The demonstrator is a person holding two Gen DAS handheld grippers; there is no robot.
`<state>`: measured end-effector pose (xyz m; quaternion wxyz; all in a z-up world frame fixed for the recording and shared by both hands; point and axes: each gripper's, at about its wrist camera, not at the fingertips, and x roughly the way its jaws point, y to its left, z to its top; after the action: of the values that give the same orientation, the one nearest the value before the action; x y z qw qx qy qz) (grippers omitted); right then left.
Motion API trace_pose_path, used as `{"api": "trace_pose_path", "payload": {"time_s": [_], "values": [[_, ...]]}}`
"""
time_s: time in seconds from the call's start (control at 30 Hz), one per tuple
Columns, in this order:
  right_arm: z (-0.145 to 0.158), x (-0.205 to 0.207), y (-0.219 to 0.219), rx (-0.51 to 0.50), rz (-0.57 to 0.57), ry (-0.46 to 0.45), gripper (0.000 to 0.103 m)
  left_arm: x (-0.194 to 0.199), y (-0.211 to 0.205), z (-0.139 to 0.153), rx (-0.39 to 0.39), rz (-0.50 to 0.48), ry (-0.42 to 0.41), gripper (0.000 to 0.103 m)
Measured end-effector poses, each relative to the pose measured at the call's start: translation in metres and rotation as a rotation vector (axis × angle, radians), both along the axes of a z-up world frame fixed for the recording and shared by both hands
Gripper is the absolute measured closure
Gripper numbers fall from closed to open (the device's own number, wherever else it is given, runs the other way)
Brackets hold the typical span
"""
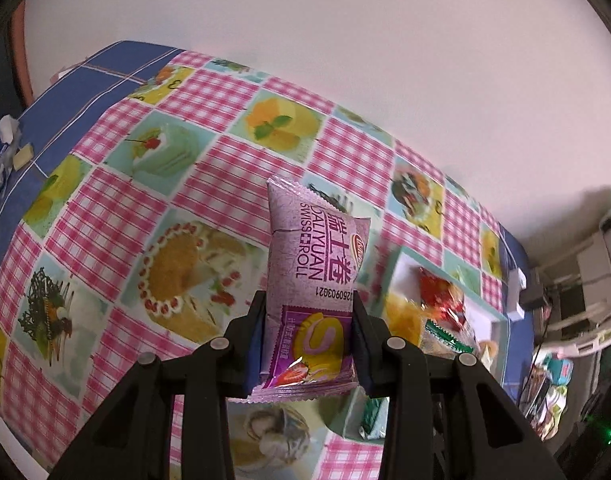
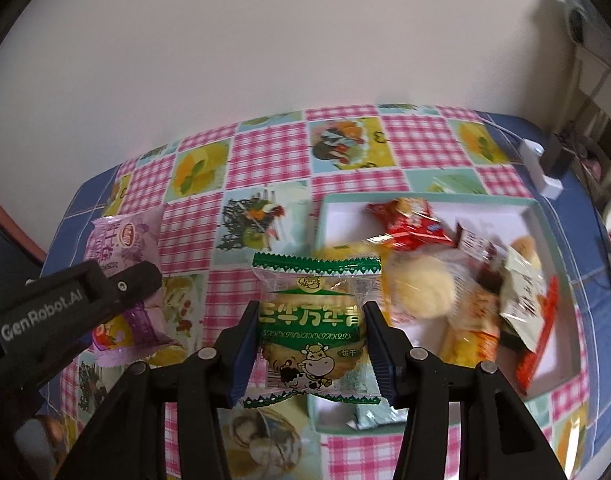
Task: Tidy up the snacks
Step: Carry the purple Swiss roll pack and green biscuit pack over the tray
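Observation:
My left gripper (image 1: 308,312) is shut on a purple Swiss roll packet (image 1: 313,264) and holds it upright above the checked tablecloth. The packet (image 2: 123,240) and the left gripper's black body (image 2: 65,300) also show at the left of the right wrist view. My right gripper (image 2: 311,332) is shut on a green-and-clear biscuit packet with a cow on it (image 2: 311,320), held above the left edge of a teal-rimmed white box (image 2: 545,216). The box holds several snack packets, among them a red one (image 2: 409,224). The box also shows in the left wrist view (image 1: 501,316).
The table wears a pink checked cloth with cake pictures (image 1: 209,168) over a blue cloth (image 1: 105,72). A white and black device (image 2: 545,168) stands at the far right corner. A plain wall lies behind. Clutter sits off the table's right side (image 1: 565,320).

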<state>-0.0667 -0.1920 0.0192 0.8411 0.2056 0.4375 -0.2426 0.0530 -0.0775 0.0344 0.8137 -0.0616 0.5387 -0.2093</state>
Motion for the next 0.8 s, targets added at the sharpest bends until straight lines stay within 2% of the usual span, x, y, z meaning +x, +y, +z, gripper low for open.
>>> {"api": "trace_pose_path", "payload": {"time_s": [0.27,0.53,0.8], "values": [[-0.003,-0.033,-0.043,0.054,-0.113,0.002,0.05,-0.028,-0.027,0.003,0.017,-0.113,-0.01,0.064],[-0.013,-0.07,-0.091,0.087,-0.262,0.028,0.05,-0.051,-0.058,-0.007,0.011,-0.237,0.029,0.064],[-0.016,-0.092,-0.115,0.133,-0.329,-0.001,0.05,-0.076,-0.094,-0.012,-0.012,-0.362,0.023,0.064]]}}
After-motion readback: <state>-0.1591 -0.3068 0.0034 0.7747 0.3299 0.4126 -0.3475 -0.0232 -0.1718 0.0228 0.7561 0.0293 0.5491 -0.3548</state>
